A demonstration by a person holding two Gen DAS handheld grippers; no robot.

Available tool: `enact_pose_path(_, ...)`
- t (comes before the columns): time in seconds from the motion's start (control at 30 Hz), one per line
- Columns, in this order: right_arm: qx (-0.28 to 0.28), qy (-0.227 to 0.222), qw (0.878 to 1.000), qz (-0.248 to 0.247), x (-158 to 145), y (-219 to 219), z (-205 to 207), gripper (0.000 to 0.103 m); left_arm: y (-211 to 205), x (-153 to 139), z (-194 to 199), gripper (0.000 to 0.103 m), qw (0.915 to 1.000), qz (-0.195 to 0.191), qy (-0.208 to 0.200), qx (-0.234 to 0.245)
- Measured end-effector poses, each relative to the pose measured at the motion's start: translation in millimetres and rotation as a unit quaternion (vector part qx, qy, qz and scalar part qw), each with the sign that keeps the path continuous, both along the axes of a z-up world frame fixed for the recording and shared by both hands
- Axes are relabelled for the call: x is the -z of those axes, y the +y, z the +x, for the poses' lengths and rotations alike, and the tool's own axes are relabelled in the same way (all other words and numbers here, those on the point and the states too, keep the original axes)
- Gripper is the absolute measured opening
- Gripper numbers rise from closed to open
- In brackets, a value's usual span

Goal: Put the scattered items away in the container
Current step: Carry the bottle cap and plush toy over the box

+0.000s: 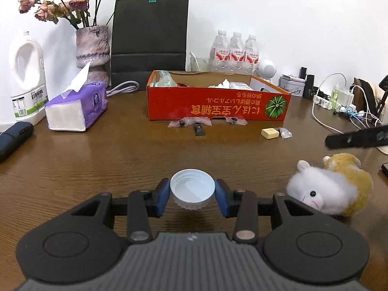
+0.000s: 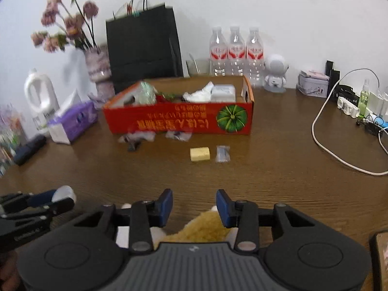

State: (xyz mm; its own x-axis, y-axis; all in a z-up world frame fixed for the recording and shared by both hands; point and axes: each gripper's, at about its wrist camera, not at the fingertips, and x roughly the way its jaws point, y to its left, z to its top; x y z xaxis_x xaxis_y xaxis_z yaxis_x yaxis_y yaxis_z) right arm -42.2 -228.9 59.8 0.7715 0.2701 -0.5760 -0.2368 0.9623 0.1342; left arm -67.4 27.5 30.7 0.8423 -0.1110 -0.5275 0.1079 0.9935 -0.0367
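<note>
Red cardboard box [image 1: 215, 104] at the far middle of the wooden table [image 1: 97, 160], open-topped, already holding crumpled white paper [image 2: 197, 94], a white packet and a greenish wrapped bundle [image 2: 146, 93]; contents clearer from the right wrist view, which looks further down into it. Scattered just in front of the box: small clear packets [image 1: 189, 122], a dark clip-like piece [image 1: 198, 130], a pale yellow block [image 1: 269, 133] and a small clear sachet [image 1: 285, 132] side by side, apart from each other in the right wrist view.

Left gripper [image 1: 192, 191] clamped on a white bottle cap [image 1: 192, 188], open side up, blue pads pressing both sides, held above the table near its front edge. Seen from the right wrist only as a blurred shape at the lower left, cap a white smudge.

Right gripper [image 2: 194, 206] with fingers apart, nothing pressed between them, hovering over a plush toy [image 1: 332, 186]; only yellow fur and a bit of white showing beneath the fingers in its own view. Whole toy, white face and yellow back, visible from the left wrist, lying to the right of the cap, with one dark finger of the right gripper above it.

Along the back wall: black paper bag [image 1: 149, 38], vase of dried roses [image 1: 92, 48], tissue pack [image 1: 77, 106], white jug [image 1: 28, 80], three water bottles [image 1: 234, 53], cables [image 2: 322, 121] at right.
</note>
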Motion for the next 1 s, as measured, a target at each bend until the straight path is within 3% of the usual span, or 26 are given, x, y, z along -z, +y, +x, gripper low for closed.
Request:
enact_pose_path(0.03,0.001,-0.007,1.0,-0.003,-3.6,-2.1,-5.2,0.067,-0.2,1.4,1.1,0.042,1.0,0.003,0.003,-0.001)
enact_pose_path(0.1,0.004,-0.017,1.0,-0.017,-10.5,-5.2,-14.3,0.074,-0.8,4.9,3.9,0.042,0.9999,0.008,0.007,-0.008)
enact_pose_path(0.23,-0.012,0.011,1.0,-0.003,-10.4,-7.7,-26.2,0.076,1.2,10.3,9.3,0.045,0.9998,0.004,0.019,-0.01)
enact_pose_path(0.33,0.007,0.04,0.999,-0.021,5.1,-4.3,-26.3,0.077,2.5,11.1,12.0,0.047,0.9997,0.0,0.023,-0.01)
enact_pose_path(0.5,0.007,0.055,0.998,0.002,19.6,-3.6,-13.2,0.082,1.3,14.7,19.2,0.06,0.9991,-0.003,0.043,-0.006)
enact_pose_path(0.67,-0.035,0.021,0.999,0.026,18.1,5.0,3.0,0.082,0.4,14.6,20.8,0.059,0.999,-0.008,0.043,-0.009)
enact_pose_path(0.77,-0.023,0.024,0.999,0.023,14.7,9.4,12.4,0.085,2.7,14.5,22.7,0.047,0.9989,-0.015,0.042,-0.014)
enact_pose_path(0.8,-0.017,0.033,0.999,0.015,16.8,11.5,17.2,0.085,2.8,14.4,23.4,0.041,0.9989,-0.014,0.041,-0.019)
enact_pose_path(0.83,-0.016,0.042,0.999,0.006,20.0,14.7,20.1,0.079,3.2,14.2,24.1,0.041,0.9988,-0.014,0.041,-0.022)
enact_pose_path(0.87,-0.02,0.052,0.998,-0.003,24.7,19.4,23.2,0.071,3.3,14.1,24.7,0.041,0.9988,-0.013,0.04,-0.022)
enact_pose_path(0.9,-0.022,0.061,0.998,-0.018,30.0,25.0,25.7,0.054,2.9,14.1,24.8,0.041,0.9989,-0.013,0.04,-0.024)
enact_pose_path(1.0,-0.034,0.049,0.997,-0.05,36.4,35.9,23.8,0.047,1.2,13.2,22.8,0.041,0.9987,-0.012,0.037,-0.033)
